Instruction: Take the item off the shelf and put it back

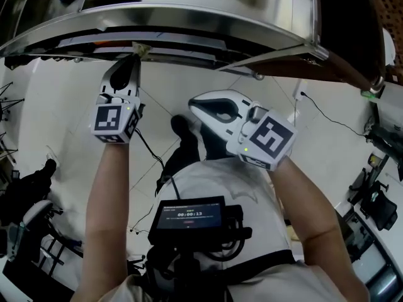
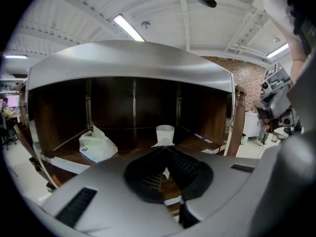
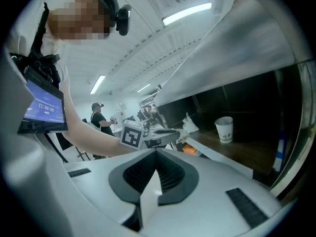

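Note:
A white paper cup (image 2: pixel 165 134) stands upright on the dark wooden shelf board (image 2: pixel 197 143), under a curved metal cover. The right gripper view shows the same cup (image 3: pixel 224 130) further back on the shelf. My left gripper (image 1: pixel 134 58) is raised to the shelf's front edge. Its jaws are shut with nothing held, and it points at the cup from a distance (image 2: pixel 165 149). My right gripper (image 1: pixel 194 104) hangs lower, in front of the shelf, and points left. Its jaws (image 3: pixel 156 153) are shut and hold nothing.
A white plastic bag (image 2: pixel 97 144) lies at the shelf's left end. The metal shelf rim (image 1: pixel 189 14) runs overhead in the head view. An orange item (image 3: pixel 190 150) lies near the shelf front. A person (image 3: pixel 98 120) stands far off. A small screen (image 1: pixel 187 214) is mounted at my chest.

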Motion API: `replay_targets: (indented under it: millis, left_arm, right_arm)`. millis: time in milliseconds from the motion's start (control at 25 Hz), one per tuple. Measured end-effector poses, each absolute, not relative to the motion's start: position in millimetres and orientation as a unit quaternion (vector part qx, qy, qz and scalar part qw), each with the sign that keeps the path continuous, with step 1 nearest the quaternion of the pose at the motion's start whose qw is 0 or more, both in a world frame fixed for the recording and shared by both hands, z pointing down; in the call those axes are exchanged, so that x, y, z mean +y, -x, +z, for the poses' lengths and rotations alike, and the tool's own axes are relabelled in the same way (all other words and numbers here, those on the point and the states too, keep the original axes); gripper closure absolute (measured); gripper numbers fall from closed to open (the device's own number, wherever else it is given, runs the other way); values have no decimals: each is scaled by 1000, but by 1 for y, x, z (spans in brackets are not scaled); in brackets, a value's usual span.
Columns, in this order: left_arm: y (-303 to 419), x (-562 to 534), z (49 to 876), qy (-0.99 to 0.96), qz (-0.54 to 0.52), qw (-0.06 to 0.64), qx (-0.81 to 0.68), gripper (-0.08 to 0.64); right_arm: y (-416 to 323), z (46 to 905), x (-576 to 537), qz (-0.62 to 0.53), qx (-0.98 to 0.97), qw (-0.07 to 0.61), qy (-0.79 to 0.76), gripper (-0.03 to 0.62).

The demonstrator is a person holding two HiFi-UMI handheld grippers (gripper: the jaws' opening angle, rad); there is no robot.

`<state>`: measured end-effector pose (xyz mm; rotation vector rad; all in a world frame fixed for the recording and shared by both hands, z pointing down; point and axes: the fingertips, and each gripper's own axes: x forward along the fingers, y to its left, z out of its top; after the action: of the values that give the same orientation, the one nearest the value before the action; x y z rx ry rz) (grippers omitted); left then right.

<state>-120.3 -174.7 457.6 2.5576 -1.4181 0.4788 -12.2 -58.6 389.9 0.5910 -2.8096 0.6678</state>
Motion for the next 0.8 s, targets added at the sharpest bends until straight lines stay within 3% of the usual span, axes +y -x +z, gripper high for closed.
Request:
replay_targets:
  millis: [560, 800]
  left_arm:
    - [144, -277, 525, -815, 221, 105, -525, 554]
    - [148, -291, 548, -789, 257, 142, -539, 552]
  right_arm:
    - [-9, 412, -55, 269, -930, 117, -223, 586]
    - [-27, 418, -61, 262, -925, 107, -253, 586]
